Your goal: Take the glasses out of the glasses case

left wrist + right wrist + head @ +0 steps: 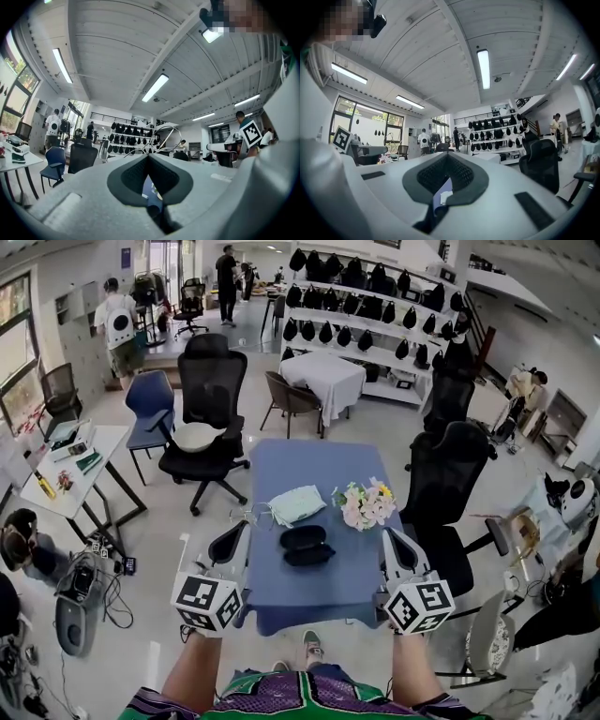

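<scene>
A black glasses case [307, 546] lies open on the blue table [309, 470], and I see nothing inside its two halves. Thin wire-framed glasses [252, 515] sit at the table's left edge, right at the tip of my left gripper [244, 527]. In the left gripper view the wire frame [165, 136] rises just past the closed jaws of the left gripper [148, 155], which looks shut on it. My right gripper [386, 534] hovers at the table's right side, apart from the case. Its jaws meet at the tip of the right gripper [447, 155] with nothing between them.
A pale green cloth [296, 504] and a small bunch of flowers [366, 504] lie behind the case. Black office chairs [211, 418] stand around the table, one [448, 493] close on the right. A white desk [70, 470] is on the left, and people stand at the back.
</scene>
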Motion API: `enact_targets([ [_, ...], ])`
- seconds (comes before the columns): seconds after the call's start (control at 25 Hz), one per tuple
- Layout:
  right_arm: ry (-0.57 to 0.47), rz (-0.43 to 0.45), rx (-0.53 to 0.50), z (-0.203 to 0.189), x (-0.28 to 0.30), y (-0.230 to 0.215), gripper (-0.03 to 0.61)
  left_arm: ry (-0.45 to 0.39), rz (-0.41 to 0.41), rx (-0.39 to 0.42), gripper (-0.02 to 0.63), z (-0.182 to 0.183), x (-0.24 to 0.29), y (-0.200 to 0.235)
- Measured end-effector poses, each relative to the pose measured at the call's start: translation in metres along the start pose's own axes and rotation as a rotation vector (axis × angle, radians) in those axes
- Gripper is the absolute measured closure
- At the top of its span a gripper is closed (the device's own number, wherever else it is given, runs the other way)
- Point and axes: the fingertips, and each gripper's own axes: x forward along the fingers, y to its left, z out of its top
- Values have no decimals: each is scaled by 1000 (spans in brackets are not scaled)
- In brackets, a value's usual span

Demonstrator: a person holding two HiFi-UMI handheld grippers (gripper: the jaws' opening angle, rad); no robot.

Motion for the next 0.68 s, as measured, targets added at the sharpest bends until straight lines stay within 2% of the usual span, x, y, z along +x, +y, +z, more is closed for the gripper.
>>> enact_targets([
  [0.68, 19, 12, -8, -5, -5, 2, 577, -2, 8, -8, 598, -4, -3, -4],
])
